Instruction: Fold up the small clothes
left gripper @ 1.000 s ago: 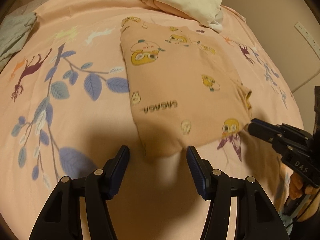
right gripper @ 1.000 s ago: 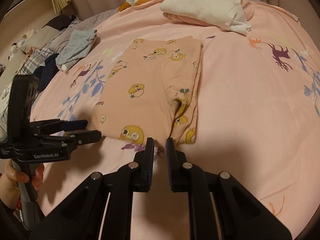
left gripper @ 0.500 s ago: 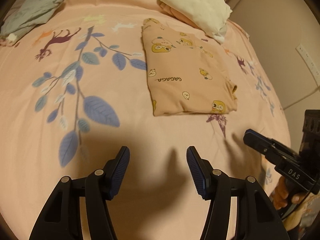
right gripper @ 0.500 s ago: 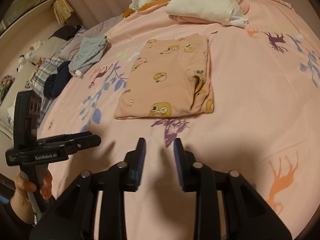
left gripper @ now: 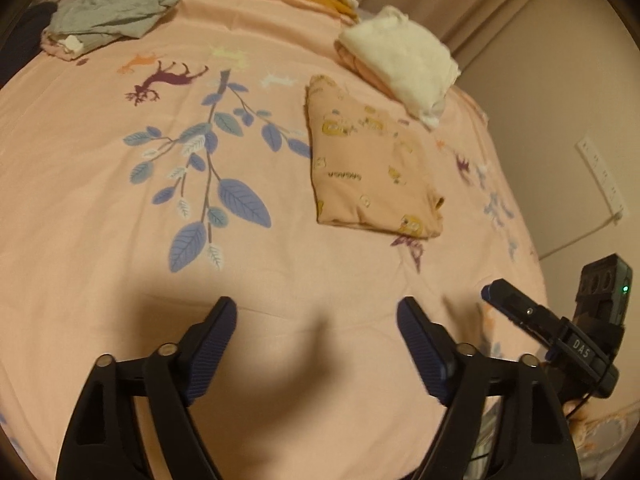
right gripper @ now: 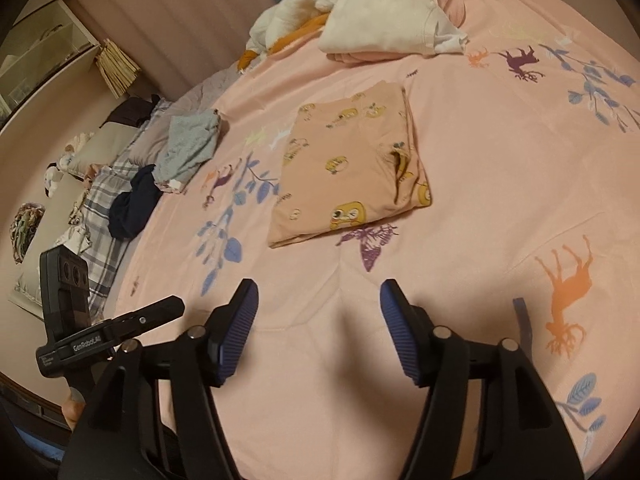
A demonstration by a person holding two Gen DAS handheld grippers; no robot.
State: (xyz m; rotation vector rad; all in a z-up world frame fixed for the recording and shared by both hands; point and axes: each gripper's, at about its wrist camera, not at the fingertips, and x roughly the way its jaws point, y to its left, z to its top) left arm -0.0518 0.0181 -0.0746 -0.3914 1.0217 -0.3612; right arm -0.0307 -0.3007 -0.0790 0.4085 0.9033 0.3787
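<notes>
left gripper [left gripper: 316, 320] and right gripper [right gripper: 318, 302], jaws just opening, empty; folded peach garment [right gripper: 348, 168]'s tucked edge, seemingly loose, may spring open.

Both my grippers just opened up: left gripper [left gripper: 316, 340] wide, right gripper [right gripper: 318, 320] too, nothing between either's jaws.

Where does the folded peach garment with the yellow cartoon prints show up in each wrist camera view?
Left wrist: folded peach garment, right of centre, upper half.
Right wrist: the garment lies centre, upper half.
Shared landmark: the white folded pile just beyond it.
</notes>
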